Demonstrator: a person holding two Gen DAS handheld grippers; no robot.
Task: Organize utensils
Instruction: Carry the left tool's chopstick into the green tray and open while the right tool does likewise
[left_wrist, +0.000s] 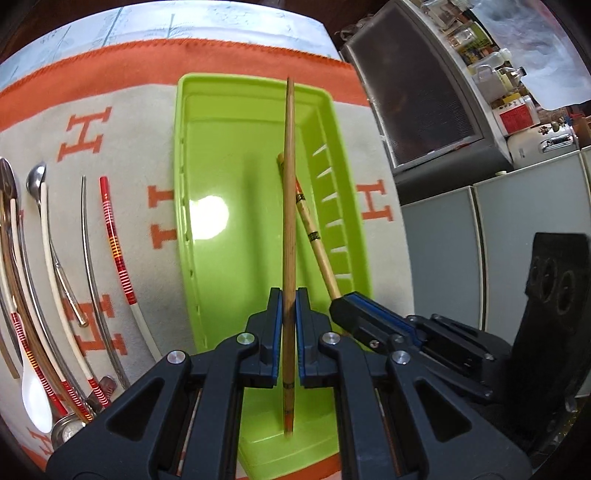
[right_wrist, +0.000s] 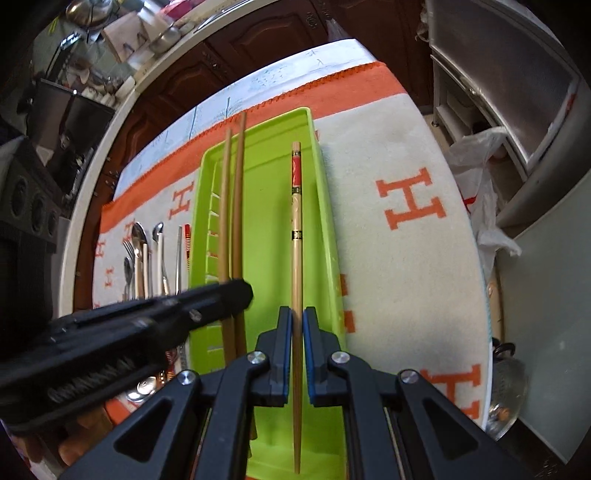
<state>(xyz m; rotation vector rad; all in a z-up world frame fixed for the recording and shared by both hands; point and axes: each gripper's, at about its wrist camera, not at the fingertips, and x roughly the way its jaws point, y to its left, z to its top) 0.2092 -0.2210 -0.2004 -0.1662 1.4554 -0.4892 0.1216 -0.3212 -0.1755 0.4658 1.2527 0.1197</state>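
Observation:
A lime green tray (left_wrist: 255, 110) lies on an orange and cream cloth; it also shows in the right wrist view (right_wrist: 325, 206). My left gripper (left_wrist: 289, 295) is shut on brown wooden chopsticks (left_wrist: 289, 192) held over the tray; two sticks show in the right wrist view (right_wrist: 236, 206). My right gripper (right_wrist: 296, 314) is shut on a pale chopstick with a red decorated end (right_wrist: 296, 229), over the tray's right side. The right gripper's fingers (left_wrist: 354, 310) sit just right of the left gripper.
Several spoons, forks and red-striped chopsticks (left_wrist: 114, 243) lie in a row on the cloth left of the tray, also seen in the right wrist view (right_wrist: 155, 258). Grey cabinets (left_wrist: 517, 236) and a plastic bag (right_wrist: 480, 192) stand beyond the table's right edge.

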